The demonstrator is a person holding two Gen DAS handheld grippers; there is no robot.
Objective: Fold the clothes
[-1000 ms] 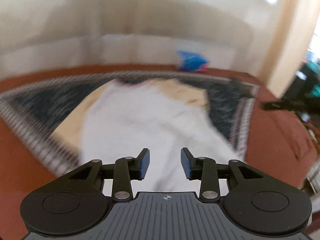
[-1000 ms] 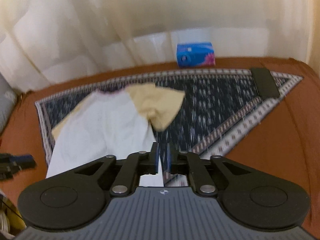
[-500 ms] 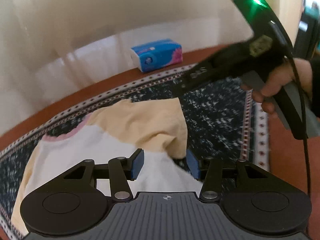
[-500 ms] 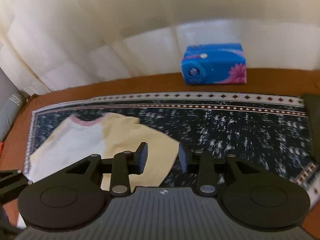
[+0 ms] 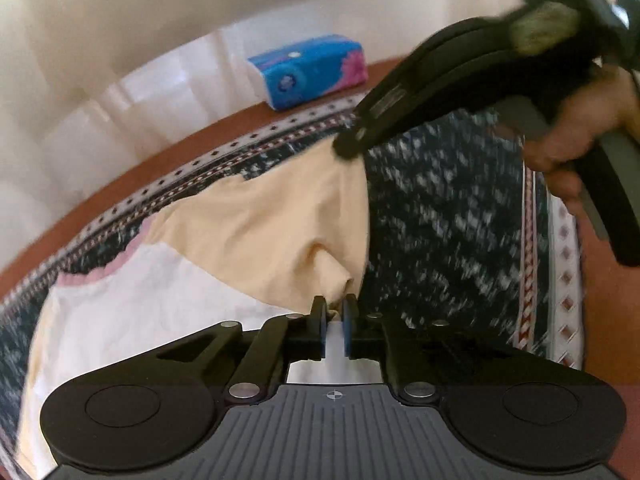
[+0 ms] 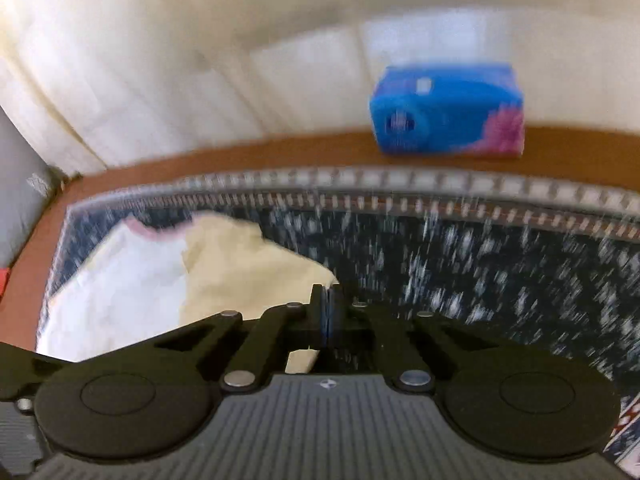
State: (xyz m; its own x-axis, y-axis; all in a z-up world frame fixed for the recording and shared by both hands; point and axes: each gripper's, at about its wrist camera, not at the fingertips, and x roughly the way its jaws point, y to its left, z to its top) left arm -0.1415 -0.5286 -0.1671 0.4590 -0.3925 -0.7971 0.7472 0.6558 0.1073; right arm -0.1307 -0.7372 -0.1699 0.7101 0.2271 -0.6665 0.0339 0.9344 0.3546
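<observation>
A white and pale yellow T-shirt [image 5: 208,264] with a pink neckline lay on a dark patterned rug [image 5: 448,224], filling the lower left and centre of the left wrist view. The left gripper [image 5: 334,309], at the bottom centre of that frame, had its 2 jaws clamped on a bunched edge of the yellow sleeve. The right gripper [image 6: 329,300] was pinched together on the sleeve's far corner, its tip reaching in from the upper right of the left wrist view, held by a hand [image 5: 576,136]. A blue tissue pack [image 6: 448,112] stood beyond the rug, near cream curtains [image 6: 200,60].
</observation>
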